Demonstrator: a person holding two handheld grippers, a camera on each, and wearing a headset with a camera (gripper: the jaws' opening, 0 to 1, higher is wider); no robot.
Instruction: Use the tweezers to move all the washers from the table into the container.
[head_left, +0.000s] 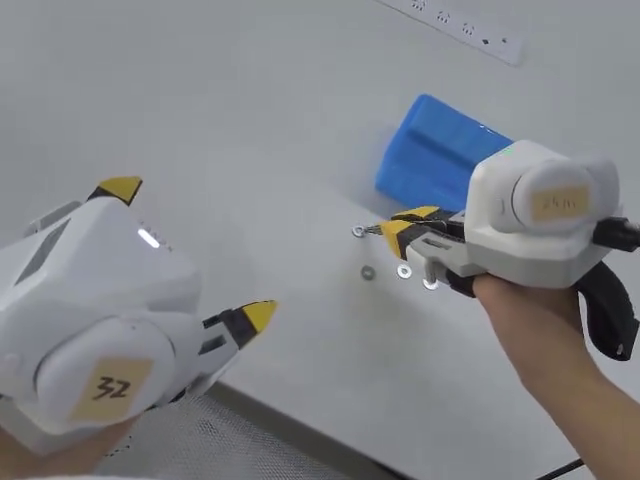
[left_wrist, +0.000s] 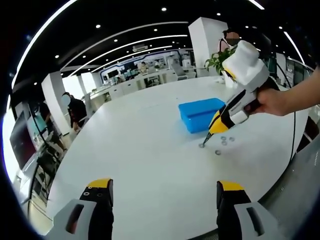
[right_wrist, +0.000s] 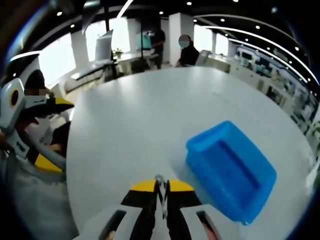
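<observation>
**Tweezer tips at a washer, grip unproven**

My right claw (head_left: 405, 225) is closed tight on the tweezers (head_left: 372, 229), which stick out ahead between its yellow tips. Their points sit at one washer (head_left: 360, 232), and I cannot tell whether it is pinched or only touched. The other loose washers (head_left: 404, 271) lie just beside the claw on the white desk (head_left: 250, 120). The blue container (head_left: 440, 150) stands close behind, open side up.

My left claw (head_left: 190, 250) hangs wide open with nothing in it, near the desk's edge and well apart from the work.

The risk, as I judge it, is a thin flat washer on a slick top. A shallow bite could flick it away or drop it short of the container wall, and a low sweep could scatter the neighbours
</observation>
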